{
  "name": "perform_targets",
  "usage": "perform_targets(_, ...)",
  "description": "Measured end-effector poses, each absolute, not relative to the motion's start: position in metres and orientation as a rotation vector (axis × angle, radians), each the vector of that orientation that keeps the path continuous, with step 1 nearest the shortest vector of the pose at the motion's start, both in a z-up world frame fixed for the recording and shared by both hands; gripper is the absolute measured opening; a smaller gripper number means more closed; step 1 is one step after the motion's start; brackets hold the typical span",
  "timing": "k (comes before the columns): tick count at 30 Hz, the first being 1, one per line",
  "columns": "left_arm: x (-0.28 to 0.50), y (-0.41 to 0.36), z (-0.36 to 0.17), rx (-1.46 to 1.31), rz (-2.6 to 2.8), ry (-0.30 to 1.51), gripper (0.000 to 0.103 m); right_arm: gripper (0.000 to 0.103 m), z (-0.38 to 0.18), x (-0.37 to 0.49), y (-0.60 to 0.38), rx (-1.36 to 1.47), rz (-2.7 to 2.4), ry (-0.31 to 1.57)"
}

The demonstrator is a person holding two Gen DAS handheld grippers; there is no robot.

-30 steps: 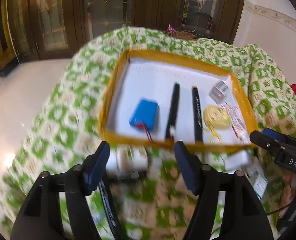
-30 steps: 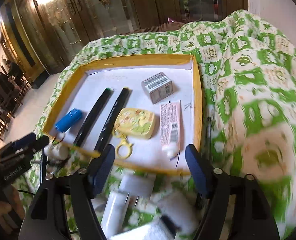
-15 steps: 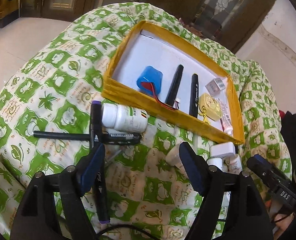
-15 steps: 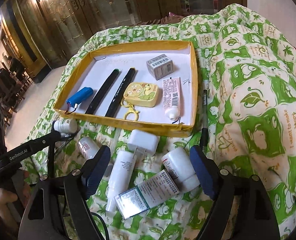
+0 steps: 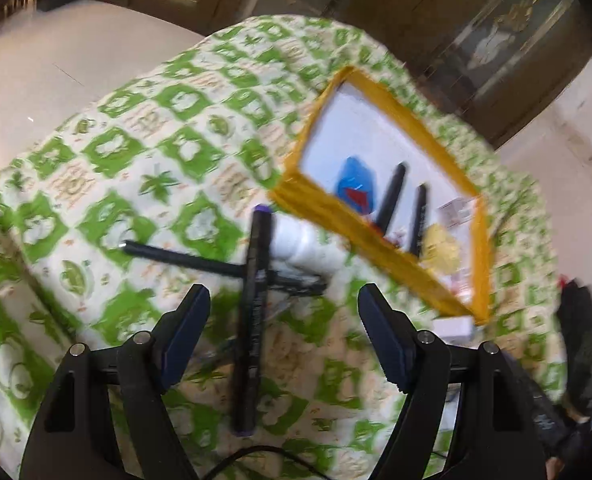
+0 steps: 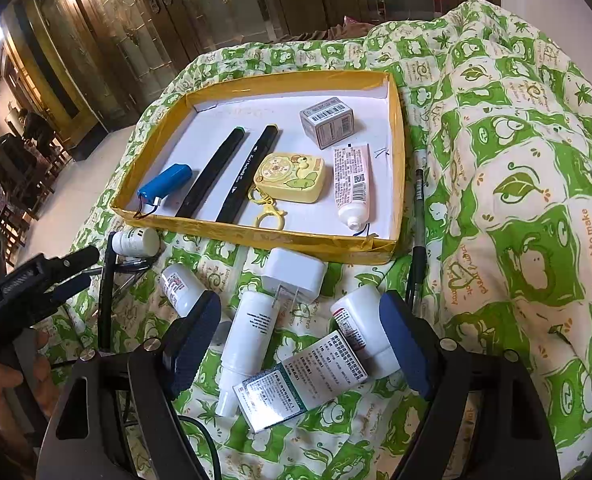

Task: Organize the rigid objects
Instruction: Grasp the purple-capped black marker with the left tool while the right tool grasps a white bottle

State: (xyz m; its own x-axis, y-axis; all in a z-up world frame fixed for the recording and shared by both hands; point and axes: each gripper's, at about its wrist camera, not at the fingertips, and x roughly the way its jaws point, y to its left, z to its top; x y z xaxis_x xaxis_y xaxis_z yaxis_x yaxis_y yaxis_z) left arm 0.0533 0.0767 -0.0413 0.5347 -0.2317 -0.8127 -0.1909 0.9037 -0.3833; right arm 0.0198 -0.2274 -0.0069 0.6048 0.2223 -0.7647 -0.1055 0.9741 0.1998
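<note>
My left gripper (image 5: pixel 283 308) hung wide and empty over the purple-capped marker (image 5: pixel 253 320) lying on the green quilt (image 5: pixel 155 140) at seven o'clock of the yellow tray (image 5: pixel 380 248); I judged I should square my jaws across its barrel, clear of the crossing black pen (image 5: pixel 183 258); my right gripper (image 6: pixel 300 324) was equally wide, holding nothing.

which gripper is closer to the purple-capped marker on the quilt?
Left. Left gripper hangs over the purple-capped marker, jaws straddling it. Right gripper sits over the bottles, off to its side.

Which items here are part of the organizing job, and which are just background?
Job: yellow tray, purple-capped marker, white charger, white tube, pill bottle, medicine box.
Background: green quilt, wooden doors, floor.
</note>
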Motion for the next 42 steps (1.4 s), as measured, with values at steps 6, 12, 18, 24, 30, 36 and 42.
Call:
perform_targets(6,0.057,0.055,-0.054,-0.299,0.006,1.106,0.040,0.077,-0.007,0.019,-0.224,0.129,0.196,0.904)
perform_targets(12,0.064,0.064,-0.071,-0.358,0.033,1.179,0.024,0.077,-0.009,0.020,-0.223,0.126,0.199,0.910)
perform_targets(18,0.050,0.061,-0.050,-0.357,-0.052,1.054,0.014,0.077,-0.009,0.020,-0.224,0.136,0.207,0.910)
perform_targets(24,0.035,0.028,-0.049,-0.332,-0.296,1.083,0.014,0.077,-0.013,0.025,-0.232,0.209,0.230,0.929)
perform_targets(30,0.026,0.001,-0.053,-0.214,-0.318,1.123,0.014,0.054,-0.018,0.029,-0.226,0.261,0.324,0.967)
perform_targets(36,0.031,-0.001,-0.059,-0.194,-0.301,1.149,0.014,0.037,-0.024,0.026,-0.192,0.131,0.373,1.014)
perform_targets(42,0.036,-0.007,-0.064,-0.176,-0.290,1.173,0.014,0.030,-0.056,0.047,-0.180,0.134,0.351,1.145)
